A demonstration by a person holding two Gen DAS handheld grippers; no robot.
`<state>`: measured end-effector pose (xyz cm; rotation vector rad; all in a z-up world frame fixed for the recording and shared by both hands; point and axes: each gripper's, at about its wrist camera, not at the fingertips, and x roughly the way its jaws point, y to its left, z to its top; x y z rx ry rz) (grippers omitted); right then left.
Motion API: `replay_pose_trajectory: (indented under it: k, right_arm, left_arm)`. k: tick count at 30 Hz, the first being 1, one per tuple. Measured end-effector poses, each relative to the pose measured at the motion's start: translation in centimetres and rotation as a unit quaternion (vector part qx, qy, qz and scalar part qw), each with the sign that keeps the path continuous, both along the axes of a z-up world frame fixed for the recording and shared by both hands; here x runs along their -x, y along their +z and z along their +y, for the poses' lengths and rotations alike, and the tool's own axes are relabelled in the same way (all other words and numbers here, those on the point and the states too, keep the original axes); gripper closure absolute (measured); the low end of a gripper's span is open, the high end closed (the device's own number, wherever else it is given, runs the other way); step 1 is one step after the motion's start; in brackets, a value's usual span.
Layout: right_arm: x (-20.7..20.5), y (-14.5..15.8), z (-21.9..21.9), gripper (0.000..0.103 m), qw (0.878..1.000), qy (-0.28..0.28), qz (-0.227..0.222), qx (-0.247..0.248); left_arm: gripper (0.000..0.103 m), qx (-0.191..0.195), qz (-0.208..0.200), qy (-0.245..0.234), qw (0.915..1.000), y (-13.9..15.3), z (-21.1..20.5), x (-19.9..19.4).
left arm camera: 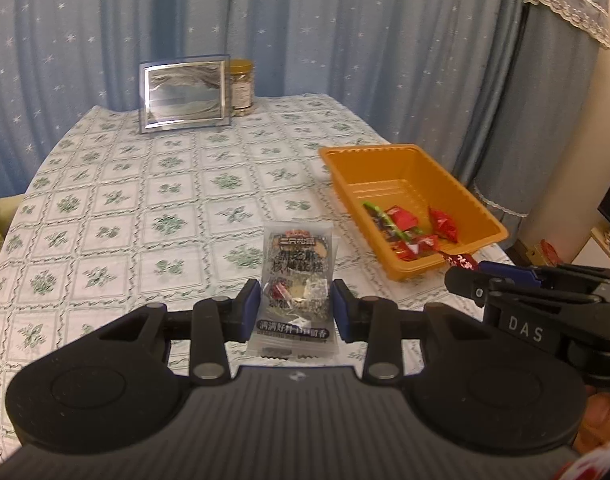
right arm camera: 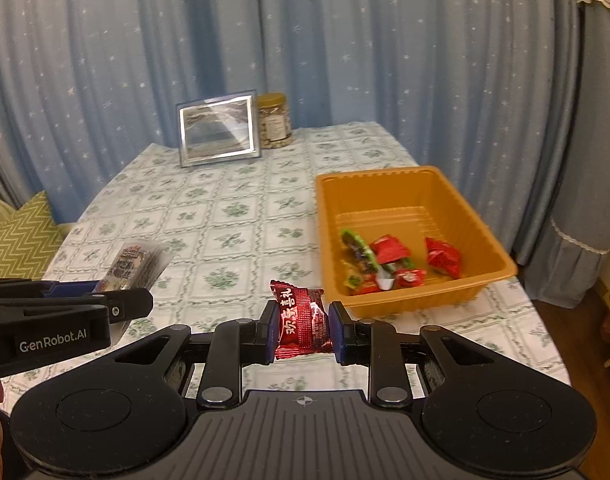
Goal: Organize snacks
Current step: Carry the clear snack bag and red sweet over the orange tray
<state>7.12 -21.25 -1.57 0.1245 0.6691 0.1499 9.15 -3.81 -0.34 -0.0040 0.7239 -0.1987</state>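
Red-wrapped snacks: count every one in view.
5 visible: one clamped in the right gripper; four in the orange tray at. More may be hidden.

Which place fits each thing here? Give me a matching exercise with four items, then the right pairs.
Things:
1. grey snack packet
2. red candy
3. orange tray
4. jar

Places:
A. at the table's far end, beside the picture frame
B. clamped in the right gripper
C. clamped in the left gripper
D. on the tablecloth, holding red and green wrapped sweets

Pairs: 1-C, 2-B, 3-D, 4-A
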Motion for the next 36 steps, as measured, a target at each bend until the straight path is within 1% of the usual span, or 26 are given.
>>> replay_pose_trajectory:
  k: [6, 16, 25, 30, 36]
  right_arm:
    - [0.2, 0.6, -1.9, 0.076, 1.0, -0.019, -0.004, 0.0]
    - [-0.2, 0.5, -5.0, 0.076, 0.999, -0.051, -0.002, -0.003]
    - [-1.3, 0.3, -7.2, 0.076, 0.997, -0.072, 0.0, -0.001]
    - [-2.3, -0.1, -8.2, 0.076, 0.997, -0.081, 0.004, -0.001]
    - [-3.9, -0.7, -9.2, 0.076, 0.996, -0.086, 0.009, 0.002]
  left_arm:
    - [0.068, 0.002, -0.003, -0.02, 0.9998, 0.4, -1.9, -0.5]
    - [0.068, 0.005, -0.006, -0.049, 0.9987, 0.8, -4.9, -1.8]
    - [0.068, 0.012, -0.007, -0.071, 0.9974, 1.1, -7.6, -3.6]
    - [0.068, 0.012, -0.004, -0.08, 0.9967, 0.9, -8.7, -4.8]
    - [0.068, 0.015, 0.005, -0.083, 0.9964, -0.1, -9.5, -6.7]
